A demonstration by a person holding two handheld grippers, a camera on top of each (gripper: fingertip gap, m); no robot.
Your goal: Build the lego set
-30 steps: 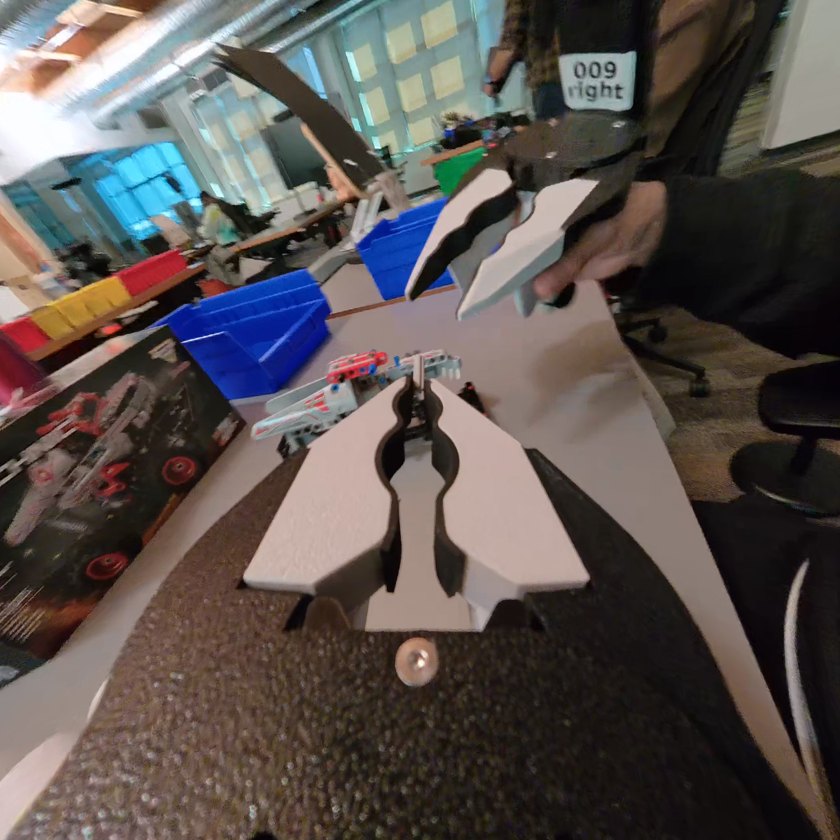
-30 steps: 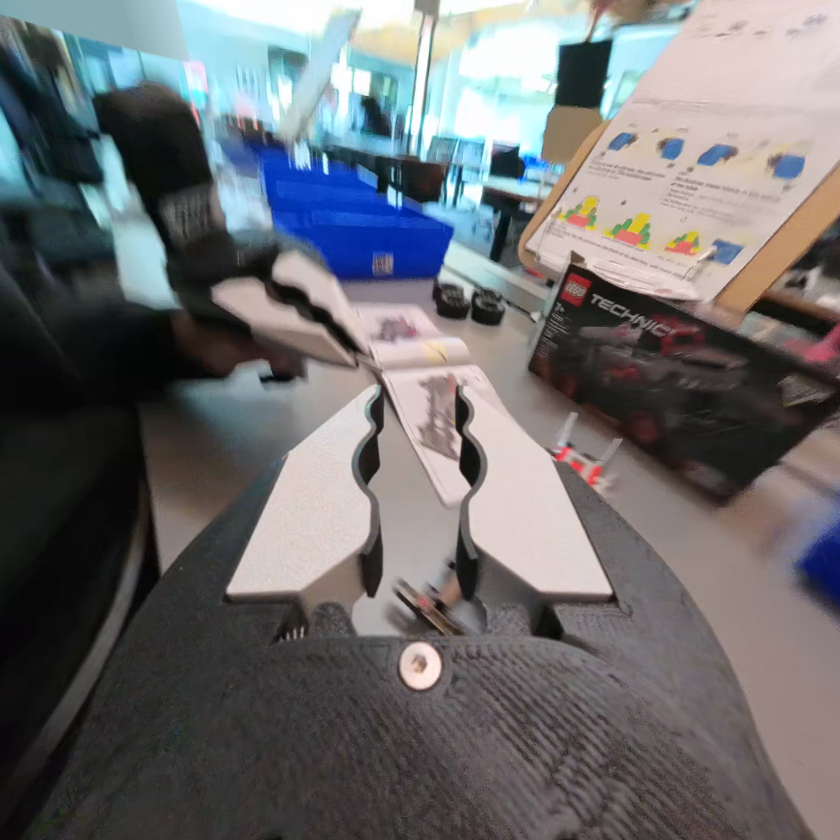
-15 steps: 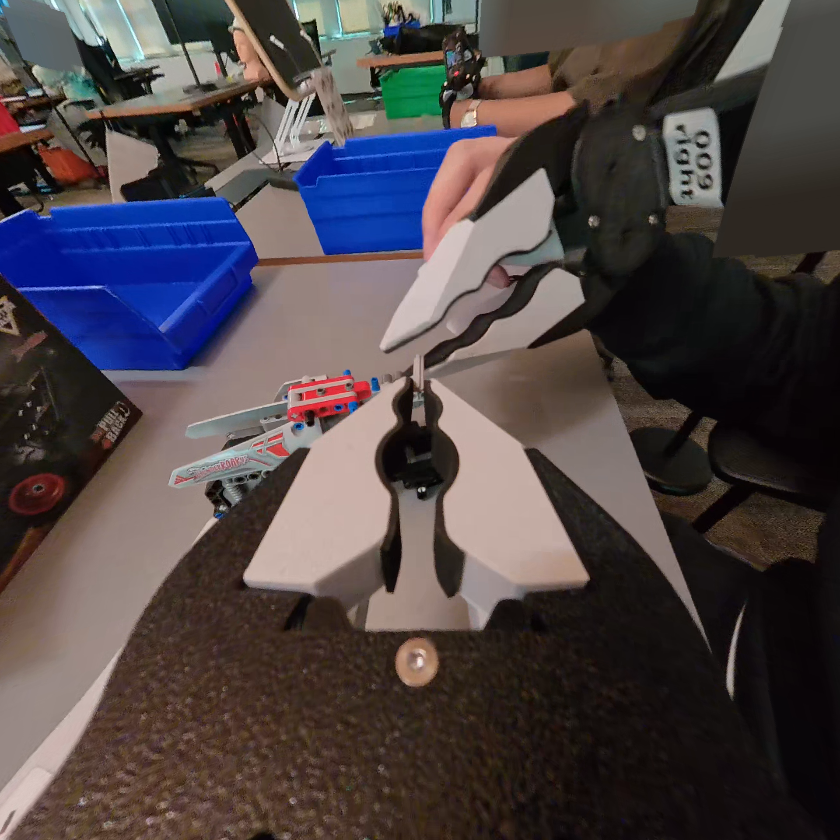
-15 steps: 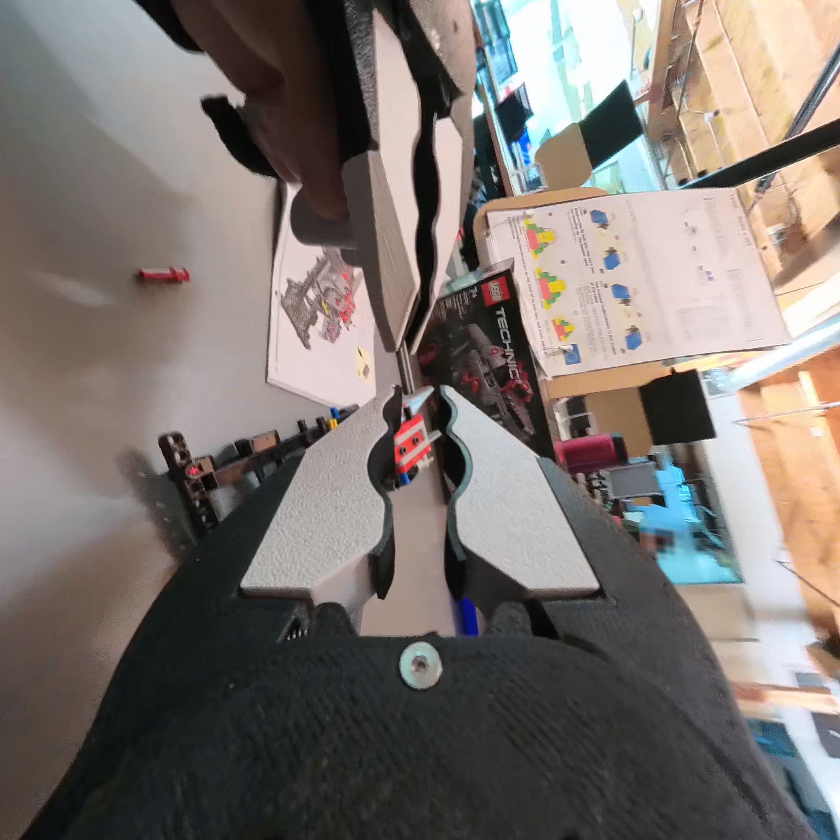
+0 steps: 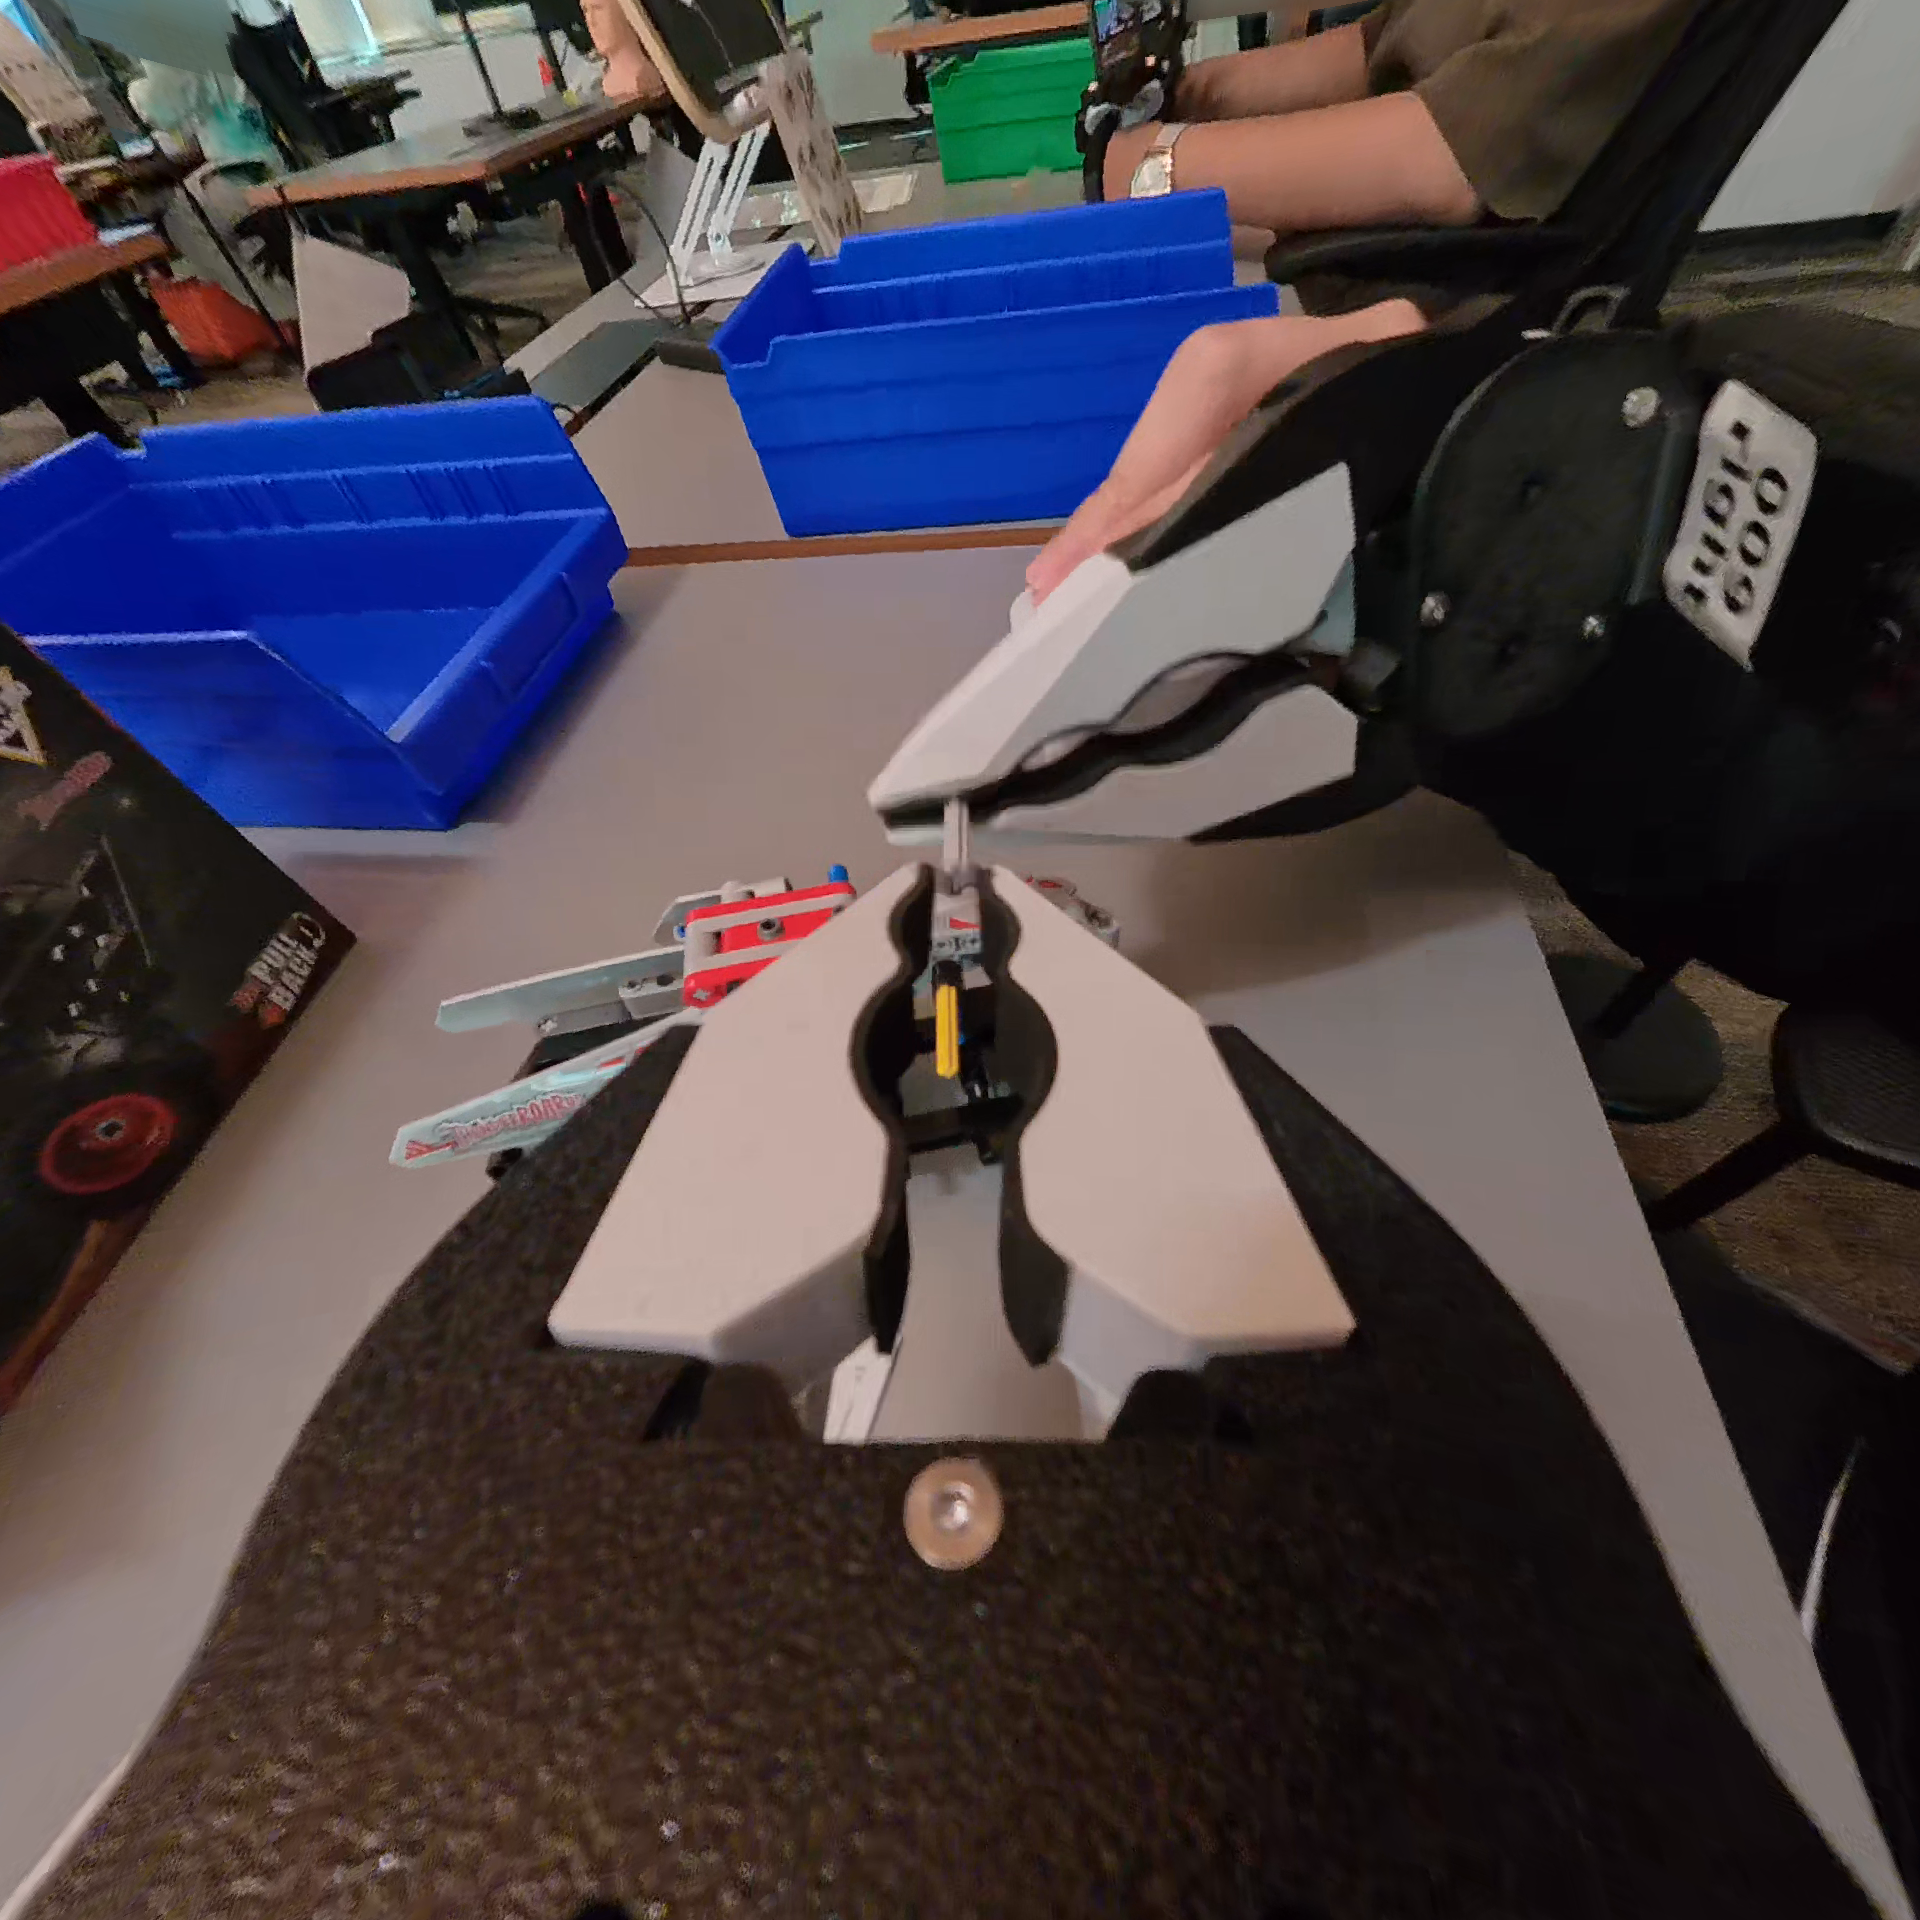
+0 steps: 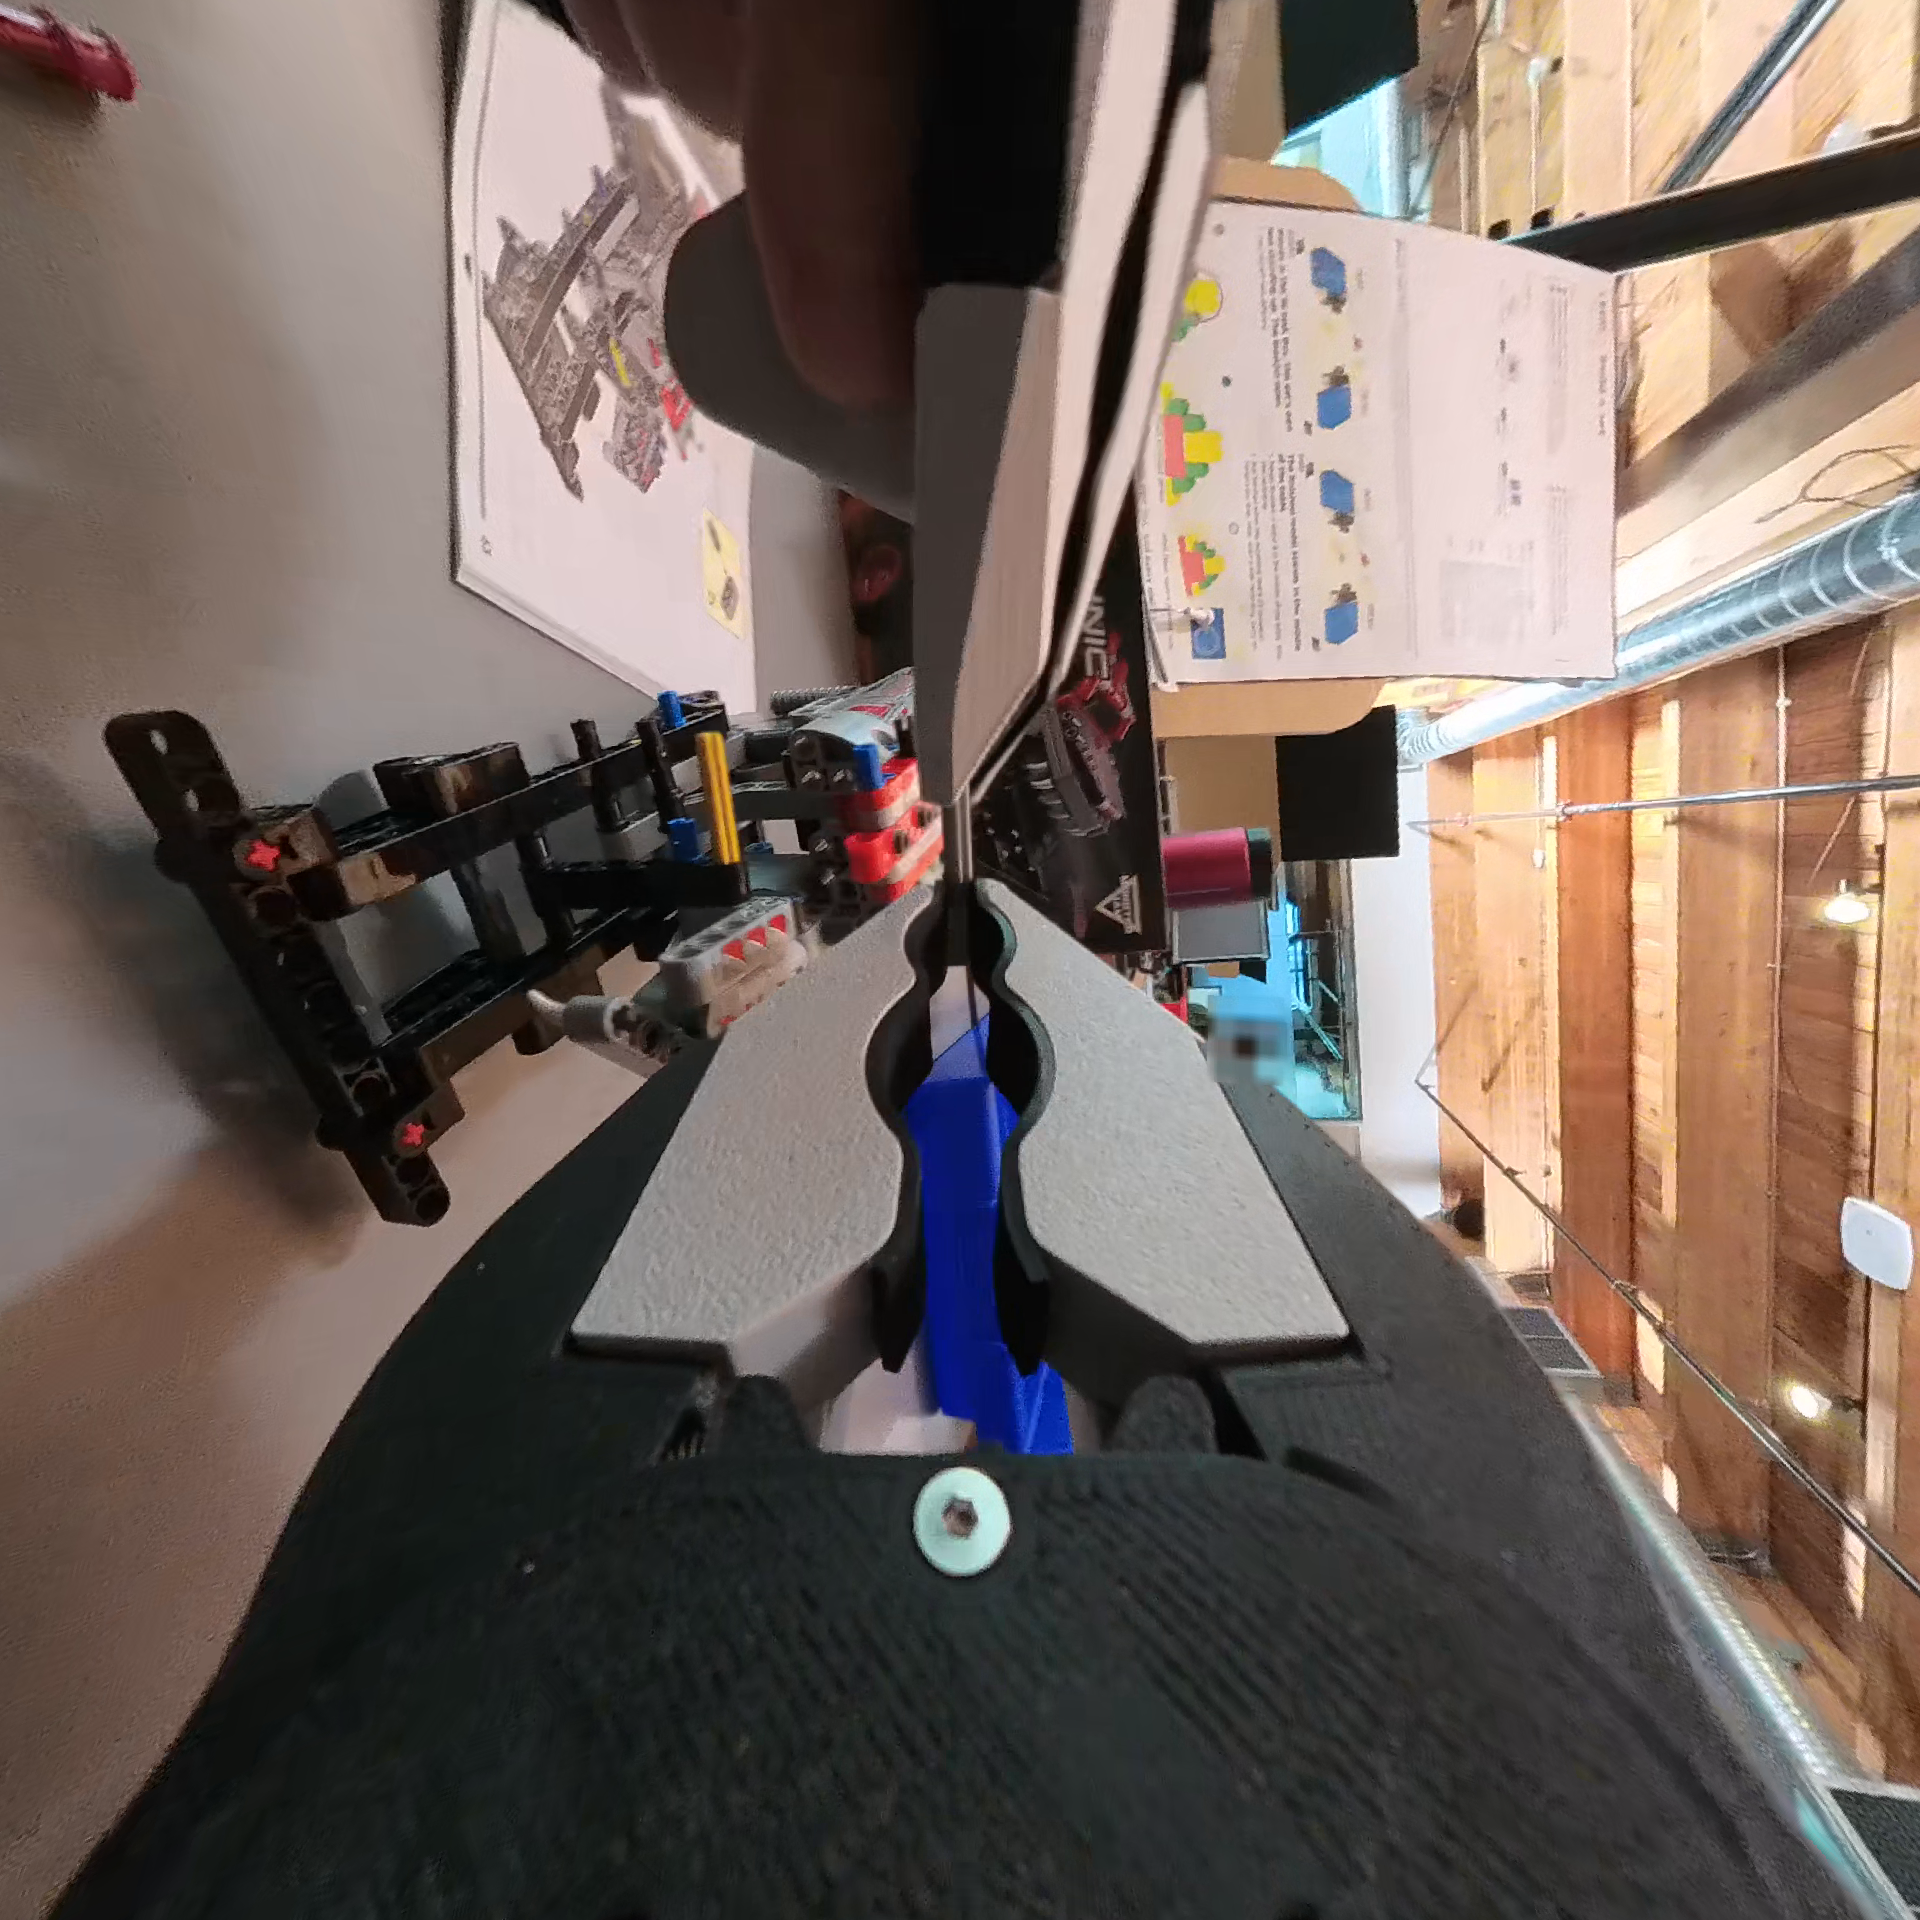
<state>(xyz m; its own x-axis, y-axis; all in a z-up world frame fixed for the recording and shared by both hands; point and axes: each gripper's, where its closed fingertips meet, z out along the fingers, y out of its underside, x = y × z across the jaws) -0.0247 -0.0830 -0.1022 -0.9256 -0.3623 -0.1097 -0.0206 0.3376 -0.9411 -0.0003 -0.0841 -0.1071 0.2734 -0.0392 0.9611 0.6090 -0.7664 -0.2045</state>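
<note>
Nearest to you, your left gripper [image 5: 954, 902] is clamping down to a narrow slit, and it is pinching the grey front end of the model [image 5: 769, 935] together with the lower end of a thin grey axle [image 5: 958, 831] that is standing up out of its tips. Through the gap between the fingers a yellow pin [image 5: 945, 1029] and black frame parts are showing, so the model is sitting under and ahead of this gripper, spreading toward 10 o'clock on the table [image 5: 748, 686].

Just beyond, your right gripper [image 5: 914, 805] is coming in from 2 o'clock and is pressing nearly closed on the axle's upper end. In the right wrist view the right gripper [image 6: 961, 902] is showing the same thin rod [image 6: 964, 831] running straight between the two sets of tips, with the chassis [image 6: 436, 935] lying off toward 9 o'clock.

The step appears to be seating or drawing this axle, and I cannot tell which. Be keeping both grippers in one line along the rod, since any sideways twist is likely bending or popping it loose. Be holding the left one firm as the anchor and letting only the right one travel. Grip lightly enough that the rod is not skewing.

Farther off, the set's box [image 5: 114, 997] is lying at 9 o'clock, two blue bins [image 5: 312, 613] are sitting at 11 and 12 o'clock, and the manual [image 6: 592, 395] is lying flat beyond the chassis.
</note>
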